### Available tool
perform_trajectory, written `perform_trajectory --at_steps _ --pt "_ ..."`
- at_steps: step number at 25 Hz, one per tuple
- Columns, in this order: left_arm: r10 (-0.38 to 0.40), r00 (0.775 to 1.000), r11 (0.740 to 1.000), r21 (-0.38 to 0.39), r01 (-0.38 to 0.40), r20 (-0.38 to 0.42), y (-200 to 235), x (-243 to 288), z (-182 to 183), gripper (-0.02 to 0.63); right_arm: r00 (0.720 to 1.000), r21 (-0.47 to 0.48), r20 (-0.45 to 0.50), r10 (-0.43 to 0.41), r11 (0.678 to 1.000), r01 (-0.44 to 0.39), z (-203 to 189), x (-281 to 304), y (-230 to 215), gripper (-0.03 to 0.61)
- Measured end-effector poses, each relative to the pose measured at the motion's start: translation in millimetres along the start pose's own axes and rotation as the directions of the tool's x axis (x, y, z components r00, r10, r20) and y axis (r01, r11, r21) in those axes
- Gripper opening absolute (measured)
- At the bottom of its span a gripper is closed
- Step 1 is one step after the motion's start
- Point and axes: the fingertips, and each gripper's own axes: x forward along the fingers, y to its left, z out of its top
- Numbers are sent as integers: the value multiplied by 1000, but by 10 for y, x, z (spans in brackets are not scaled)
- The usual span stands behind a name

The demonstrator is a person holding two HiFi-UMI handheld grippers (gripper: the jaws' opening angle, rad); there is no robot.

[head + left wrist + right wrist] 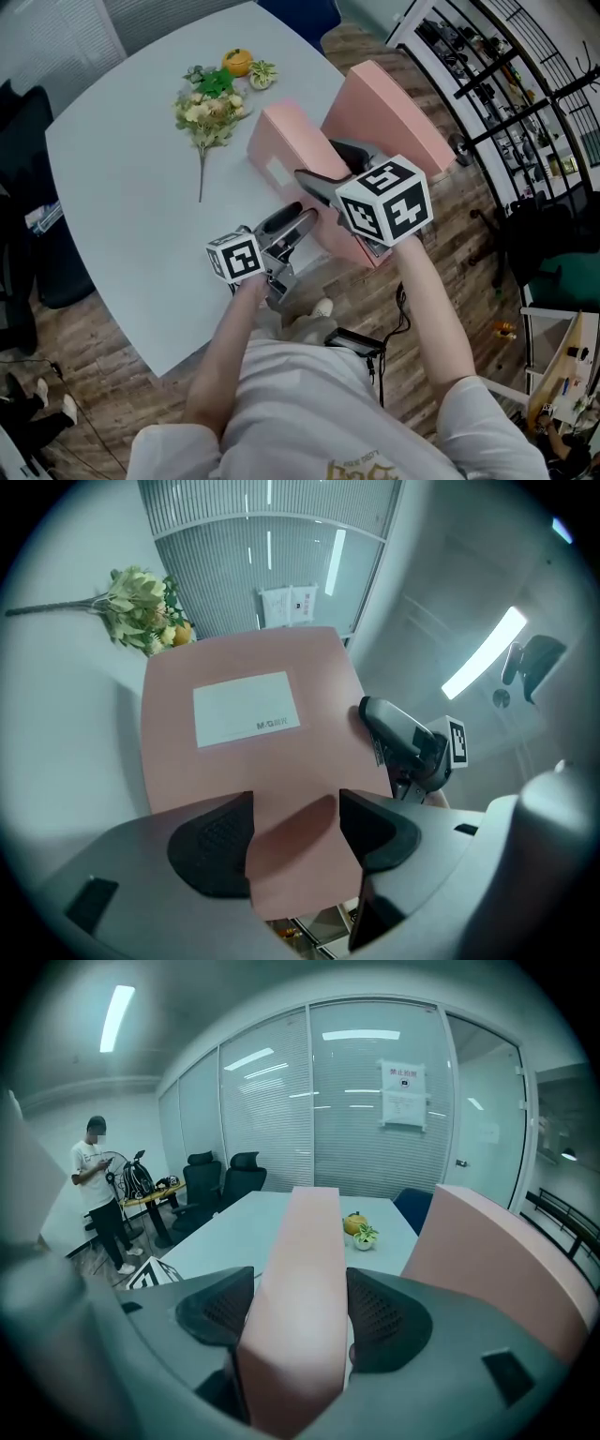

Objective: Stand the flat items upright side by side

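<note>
Two flat pink boxes are on the white table point(122, 187). The nearer pink box point(281, 141) has a white label point(246, 708) on its broad face and is raised on edge near the table's front right. My right gripper point(323, 178) is shut on its narrow upper edge point(305, 1241), with both pads pressed against it. My left gripper point(295, 225) is open at the box's near end, and the labelled face point(319, 677) fills the gap between its jaws. The second pink box point(389, 108) stands upright just right of the first, also in the right gripper view point(487, 1241).
A bunch of artificial flowers point(211, 103), an orange fruit point(237, 62) and a small plant point(262, 74) lie at the table's far side. The table edge runs just under the grippers. A person point(94, 1185) stands by office chairs point(225, 1180) beyond.
</note>
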Motion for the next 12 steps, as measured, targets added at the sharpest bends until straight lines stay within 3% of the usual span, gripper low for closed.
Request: perform_trajectory --at_steps 12 --pt "40 998 999 11 -41 48 32 23 133 267 990 23 132 -40 999 37 182 -92 -92 322"
